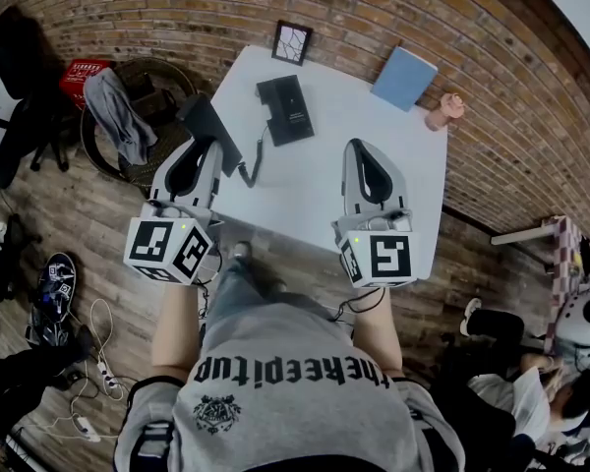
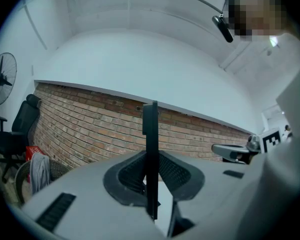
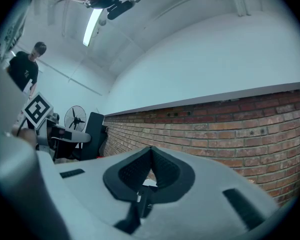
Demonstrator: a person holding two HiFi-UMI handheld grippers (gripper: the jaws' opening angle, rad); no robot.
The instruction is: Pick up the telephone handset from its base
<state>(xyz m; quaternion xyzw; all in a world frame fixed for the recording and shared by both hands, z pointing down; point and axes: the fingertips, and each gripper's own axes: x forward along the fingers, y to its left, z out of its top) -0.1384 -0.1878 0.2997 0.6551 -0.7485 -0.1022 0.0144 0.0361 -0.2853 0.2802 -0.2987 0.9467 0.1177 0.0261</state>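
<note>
In the head view my left gripper (image 1: 205, 146) hangs at the table's left edge, shut on the black telephone handset (image 1: 208, 124), which is off its base and sticks out ahead of the jaws. The coiled cord (image 1: 253, 161) runs from it to the black base (image 1: 287, 111) on the white table (image 1: 315, 190). Seen from the left gripper view, the handset (image 2: 150, 134) is a thin upright slab clamped between the pads of that gripper (image 2: 151, 159). My right gripper (image 1: 360, 150) hovers over the table's right half, jaws together with nothing in them; in its own view this gripper (image 3: 151, 156) is likewise closed.
A small picture frame (image 1: 292, 41), a blue book (image 1: 404, 77) and a pink figure (image 1: 444, 111) stand along the table's far side by the brick wall. A round chair with grey cloth (image 1: 123, 116) and a red basket (image 1: 82, 77) sit to the left.
</note>
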